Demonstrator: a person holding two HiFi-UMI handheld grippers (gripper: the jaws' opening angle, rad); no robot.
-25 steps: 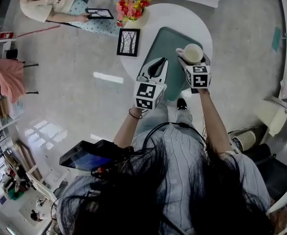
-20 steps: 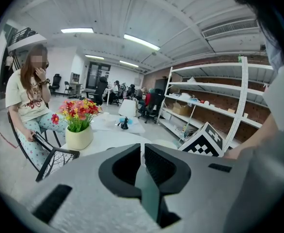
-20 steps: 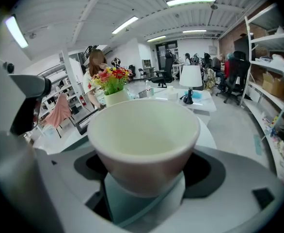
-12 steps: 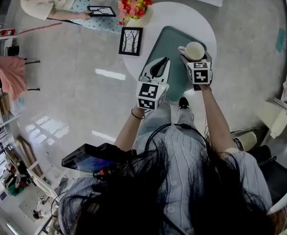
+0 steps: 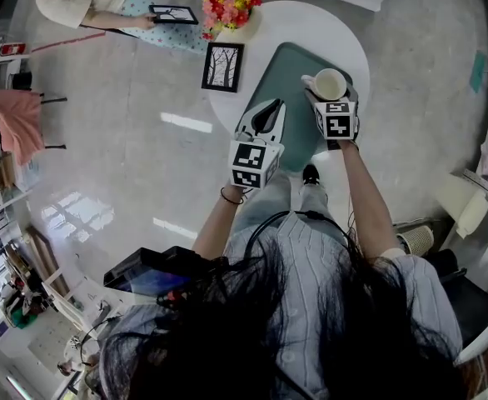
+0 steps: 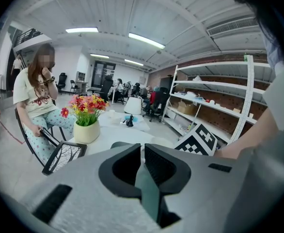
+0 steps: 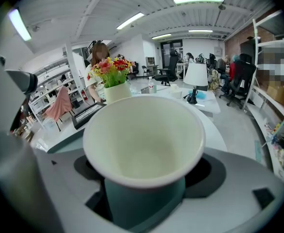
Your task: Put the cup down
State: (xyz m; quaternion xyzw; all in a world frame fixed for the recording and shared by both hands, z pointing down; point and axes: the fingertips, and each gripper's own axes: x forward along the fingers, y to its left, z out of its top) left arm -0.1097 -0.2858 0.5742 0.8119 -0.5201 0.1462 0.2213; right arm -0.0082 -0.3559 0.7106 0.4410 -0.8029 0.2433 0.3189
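Right gripper [image 5: 328, 97] clamps a cup [image 5: 330, 82], apparently just above the mat [image 5: 287, 72]; left gripper [image 5: 265, 112], at the mat's edge, closed and empty

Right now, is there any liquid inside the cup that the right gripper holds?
No: the right gripper view looks straight into the cup, and its pale inside is bare down to the bottom.

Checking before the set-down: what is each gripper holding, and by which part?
The right gripper holds the cup, jaws clamped on its teal lower wall, below the rim. The left gripper holds nothing.
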